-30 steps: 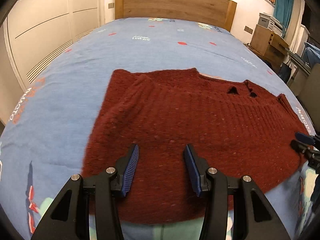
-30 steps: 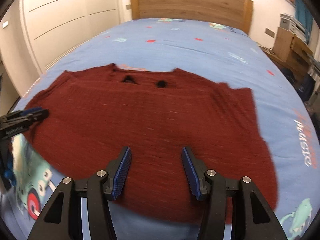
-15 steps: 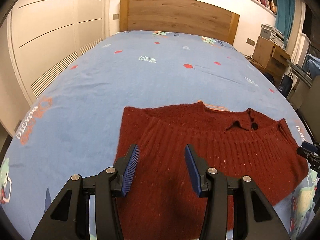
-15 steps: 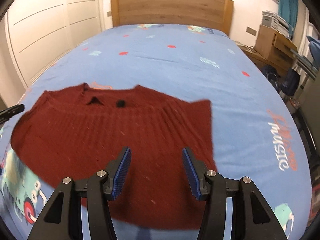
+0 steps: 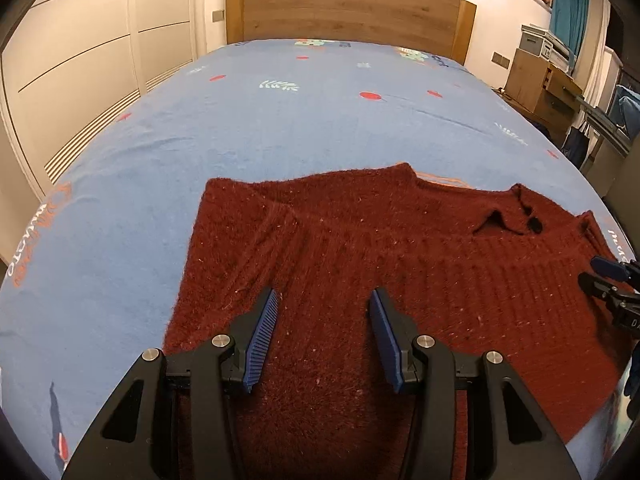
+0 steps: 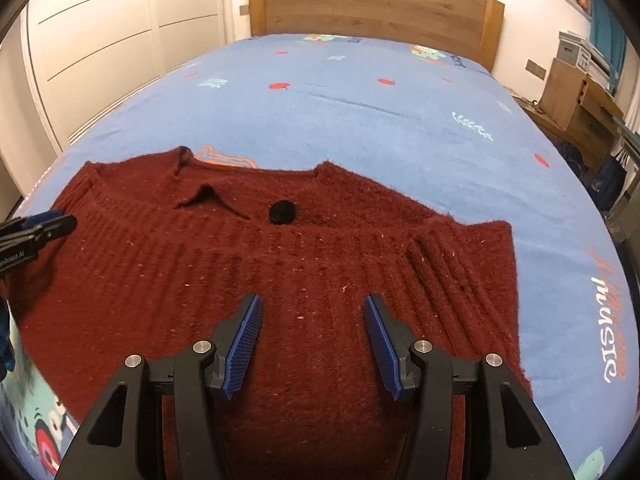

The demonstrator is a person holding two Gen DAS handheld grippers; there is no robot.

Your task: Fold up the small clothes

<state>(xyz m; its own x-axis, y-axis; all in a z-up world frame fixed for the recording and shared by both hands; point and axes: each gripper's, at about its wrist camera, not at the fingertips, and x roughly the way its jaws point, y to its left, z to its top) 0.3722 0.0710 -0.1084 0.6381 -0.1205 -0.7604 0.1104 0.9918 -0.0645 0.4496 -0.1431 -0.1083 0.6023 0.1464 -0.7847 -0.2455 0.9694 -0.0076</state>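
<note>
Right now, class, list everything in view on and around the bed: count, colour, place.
sweater: one, dark red, flat on the bed's near end
button: one, black, near the sweater's collar
bedsheet: one, blue, printed, covering the bed
headboard: one, wood, far end
wardrobe: one, cream, left wall
desk: one, wood, right of the bed
left gripper: black, blue pads, open over the sweater
right gripper: same, open, jaws just widened, nothing between

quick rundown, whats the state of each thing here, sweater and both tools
sweater: spread flat on the blue bedsheet, front up, neckline toward the headboard, unfolded
left tool: open, nothing between its pads, over the sweater
right tool: open, jaws just widened, nothing between them, over the sweater
</note>
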